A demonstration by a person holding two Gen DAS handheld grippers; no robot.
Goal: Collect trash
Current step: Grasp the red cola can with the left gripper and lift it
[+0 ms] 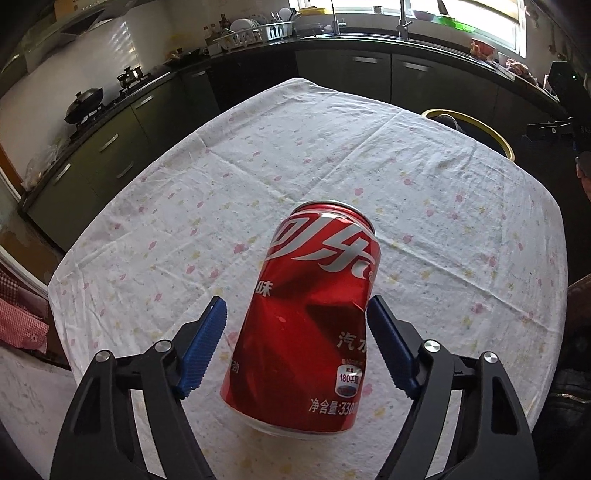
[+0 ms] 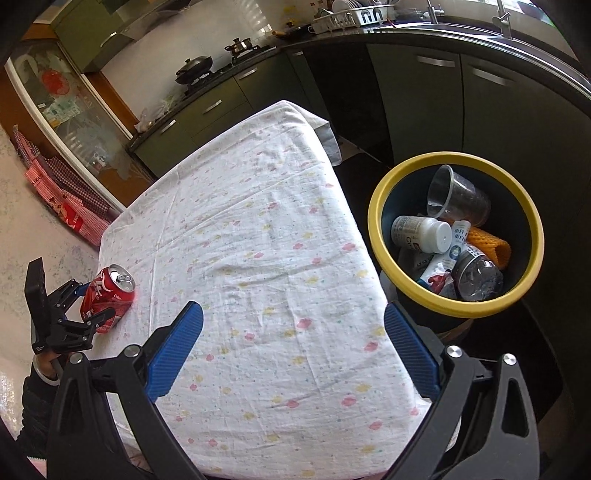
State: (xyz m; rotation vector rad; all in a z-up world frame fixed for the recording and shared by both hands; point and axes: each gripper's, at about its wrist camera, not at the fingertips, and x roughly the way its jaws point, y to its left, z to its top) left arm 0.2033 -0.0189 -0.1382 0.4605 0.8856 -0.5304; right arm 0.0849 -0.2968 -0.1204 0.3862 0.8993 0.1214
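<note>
A dented red soda can point(image 1: 310, 325) stands upright on the table's flowered white cloth point(image 1: 295, 147). My left gripper point(image 1: 297, 302) straddles it. The right blue pad point(image 1: 384, 332) lies against the can's side, while a gap shows between the can and the left pad point(image 1: 207, 343). In the right wrist view the can point(image 2: 109, 291) sits near the table's left corner with the left gripper point(image 2: 92, 301) around it. My right gripper point(image 2: 293, 306) hangs open over the near table edge with nothing between its fingers. The yellow-rimmed bin point(image 2: 376, 229) stands to its right.
The bin point(image 1: 476, 123) sits off the table's right side and holds a clear cup point(image 2: 458, 195), a white bottle point(image 2: 421, 234) and other rubbish. Dark cabinets point(image 2: 417, 103), a stove with a wok point(image 2: 194, 68) and a dish rack point(image 1: 255, 33) line the walls behind.
</note>
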